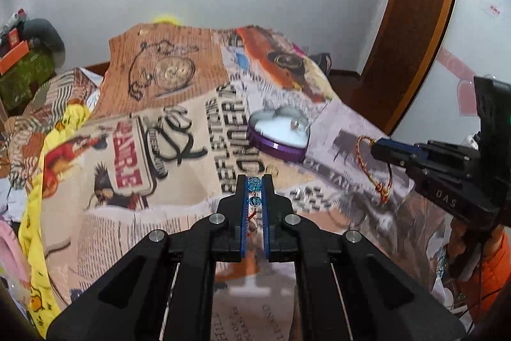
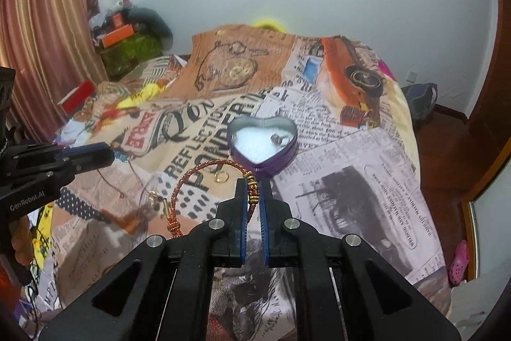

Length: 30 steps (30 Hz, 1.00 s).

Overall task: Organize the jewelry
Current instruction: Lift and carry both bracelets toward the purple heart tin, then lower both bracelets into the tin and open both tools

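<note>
Braided red-gold bracelet (image 2: 204, 178) carries gold beads.

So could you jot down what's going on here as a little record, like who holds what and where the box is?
setting: bed covered with a newspaper-print bedspread
left tool: shut on a blue bead string
right tool: shut on a braided red cord bracelet with gold beads
box: purple heart-shaped tin, open, white lining, on the bedspread ahead of both tools
in the tin: one small silvery piece, too blurred to name
loose on the bedspread: a gold ring
</note>
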{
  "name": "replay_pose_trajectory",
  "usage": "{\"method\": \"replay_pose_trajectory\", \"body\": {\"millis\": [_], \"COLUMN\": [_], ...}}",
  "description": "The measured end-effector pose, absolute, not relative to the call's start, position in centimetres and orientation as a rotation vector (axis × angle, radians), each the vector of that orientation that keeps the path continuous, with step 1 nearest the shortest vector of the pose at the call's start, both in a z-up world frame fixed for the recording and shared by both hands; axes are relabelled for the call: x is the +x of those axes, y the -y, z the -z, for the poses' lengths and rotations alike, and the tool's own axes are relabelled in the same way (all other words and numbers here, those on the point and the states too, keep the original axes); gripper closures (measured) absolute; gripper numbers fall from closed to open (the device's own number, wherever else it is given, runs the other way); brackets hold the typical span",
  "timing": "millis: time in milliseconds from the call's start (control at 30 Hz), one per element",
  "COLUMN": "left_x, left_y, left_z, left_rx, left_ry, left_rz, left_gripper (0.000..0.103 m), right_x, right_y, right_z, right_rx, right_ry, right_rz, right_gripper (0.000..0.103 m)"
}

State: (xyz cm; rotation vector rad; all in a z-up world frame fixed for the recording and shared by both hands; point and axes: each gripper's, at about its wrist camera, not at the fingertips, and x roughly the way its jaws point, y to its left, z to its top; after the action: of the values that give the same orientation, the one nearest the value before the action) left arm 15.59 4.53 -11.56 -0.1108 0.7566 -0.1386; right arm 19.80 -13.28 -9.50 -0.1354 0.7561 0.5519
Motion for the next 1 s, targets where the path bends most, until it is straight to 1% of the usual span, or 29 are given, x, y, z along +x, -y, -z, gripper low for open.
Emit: {"method": "replay_pose_trajectory", "body": {"millis": [367, 667, 1000], "left_x": [18.3, 21.9, 26.2], "left_y": [-4.3, -3.8, -3.0], "left_z": [9.2, 9.8, 10.7], "left_rx": [-0.118, -0.115, -0.102], "left_ry": [-0.685, -0.687, -0.691], "left_rz": [0.166, 0.175, 0.192], "left_gripper": [0.097, 0.097, 0.097], "right_x": [21.7, 24.4, 27.6], "right_y": [13.6, 13.6, 12.7], "right_z": [8.5, 8.7, 10.2], "right_rx": [-0.107, -0.084, -0.088], "right_ry": [-0.714, -0.707, -0.735], "right_rz": [-0.525, -0.502, -0.493], "right_gripper": [0.097, 0.097, 0.097]}}
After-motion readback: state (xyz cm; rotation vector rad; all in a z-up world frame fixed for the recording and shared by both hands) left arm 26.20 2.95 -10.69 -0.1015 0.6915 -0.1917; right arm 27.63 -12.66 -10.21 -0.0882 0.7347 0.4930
